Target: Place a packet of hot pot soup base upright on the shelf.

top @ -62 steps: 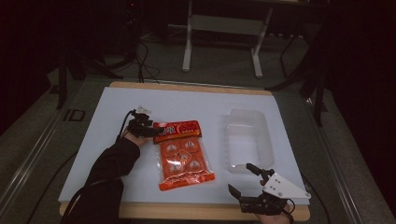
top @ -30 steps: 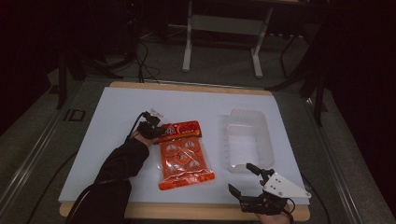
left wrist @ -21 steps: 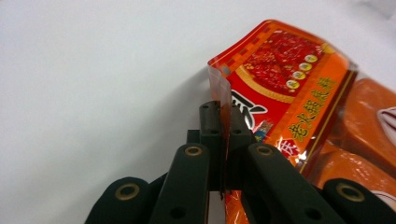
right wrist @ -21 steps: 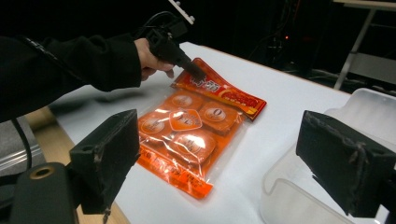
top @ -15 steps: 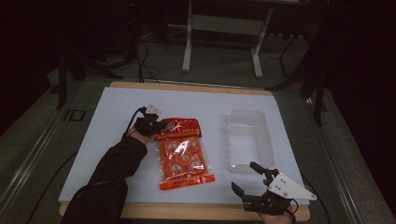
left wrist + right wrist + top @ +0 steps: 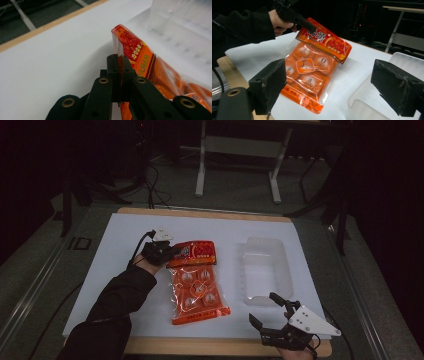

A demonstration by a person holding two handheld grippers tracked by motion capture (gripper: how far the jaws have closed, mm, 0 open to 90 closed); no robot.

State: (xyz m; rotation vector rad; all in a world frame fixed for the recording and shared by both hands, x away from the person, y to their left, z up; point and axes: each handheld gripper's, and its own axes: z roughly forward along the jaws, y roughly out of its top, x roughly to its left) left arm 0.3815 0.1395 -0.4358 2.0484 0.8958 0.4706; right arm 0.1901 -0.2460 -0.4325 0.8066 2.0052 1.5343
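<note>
An orange snack bag (image 6: 196,281) with a red header and several round packets inside lies mid-table. My left gripper (image 6: 169,253) is shut on the header's left corner (image 6: 120,53) and holds that end raised, so the bag (image 6: 314,72) slants up off the white board while its bottom edge rests on it. My right gripper (image 6: 270,312) hovers near the table's front edge at the right, jaws wide open with nothing between them (image 6: 337,85). It faces the bag from the front right.
A clear plastic tray (image 6: 265,270) lies on the white board (image 6: 120,235) to the right of the bag, just beyond my right gripper, its near corner (image 6: 372,100) close to the right jaw. The wooden table edge (image 6: 200,347) runs along the front. Dark stands and cables sit behind the table.
My left gripper has lifted the bag's header end up and slightly away from me. The bag now slants instead of lying flat. The right gripper stayed where it was.
</note>
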